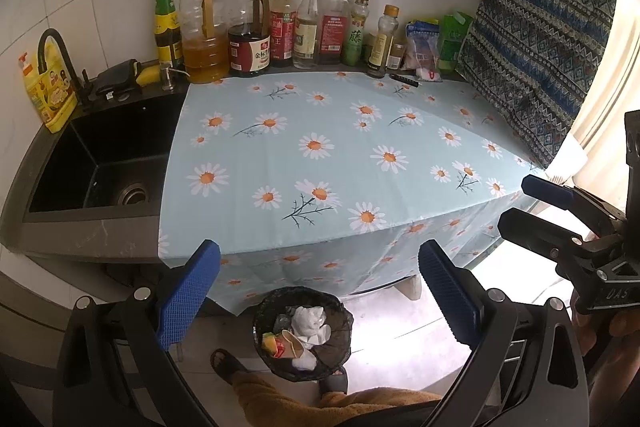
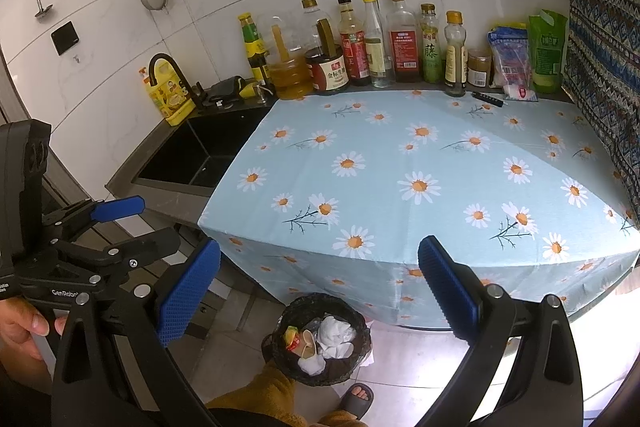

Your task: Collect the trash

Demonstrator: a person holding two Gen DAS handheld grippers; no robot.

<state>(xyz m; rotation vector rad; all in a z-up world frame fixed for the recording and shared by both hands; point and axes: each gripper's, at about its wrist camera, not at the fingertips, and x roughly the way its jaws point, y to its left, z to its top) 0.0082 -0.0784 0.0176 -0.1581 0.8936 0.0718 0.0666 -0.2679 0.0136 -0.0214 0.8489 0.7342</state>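
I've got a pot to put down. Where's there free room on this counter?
The daisy cloth is bare from its front edge back to the bottle row, between the sink and the patterned cloth. The back strip is crowded: bottles, packets.

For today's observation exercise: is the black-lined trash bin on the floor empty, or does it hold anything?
Not empty. The black-lined trash bin holds crumpled white tissue and a yellow-orange wrapper, seen from both wrist views.

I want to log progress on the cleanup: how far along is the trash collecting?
Done: trash bin already holds crumpled tissue and wrappers. In hand: nothing; left hand-held gripper and right hand-held gripper are open. Left: no loose trash visible on the daisy tablecloth.
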